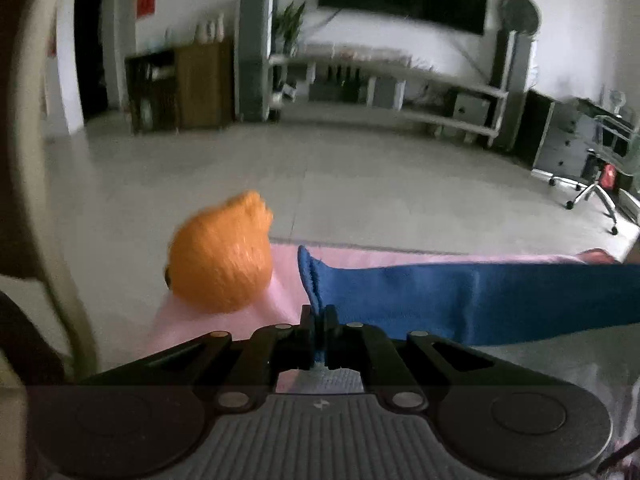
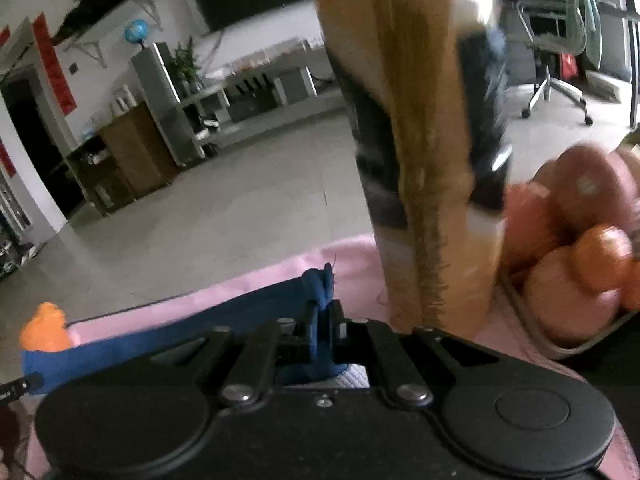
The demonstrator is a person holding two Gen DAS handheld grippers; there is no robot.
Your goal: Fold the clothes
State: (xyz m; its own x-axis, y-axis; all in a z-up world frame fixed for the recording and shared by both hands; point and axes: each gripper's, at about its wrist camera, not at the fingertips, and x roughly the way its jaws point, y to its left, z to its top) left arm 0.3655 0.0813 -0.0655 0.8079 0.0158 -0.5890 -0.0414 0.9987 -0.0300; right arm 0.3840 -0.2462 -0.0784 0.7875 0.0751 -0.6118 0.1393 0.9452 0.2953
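A blue cloth (image 1: 480,300) is stretched across a pink-covered surface (image 1: 224,320). My left gripper (image 1: 319,328) is shut on the cloth's left corner, and the blue fabric is pinched between its black fingers. In the right wrist view the same blue cloth (image 2: 224,320) runs off to the left. There my right gripper (image 2: 325,320) is shut on its other bunched corner, which pokes up above the fingertips. The pink surface (image 2: 352,256) lies under and behind it.
An orange plush toy (image 1: 220,256) sits on the pink cover just left of my left gripper, and shows small at the left (image 2: 44,328) in the right wrist view. A tall brown furry object (image 2: 420,140) stands close behind my right gripper. A tray of orange fruit (image 2: 580,248) is to its right.
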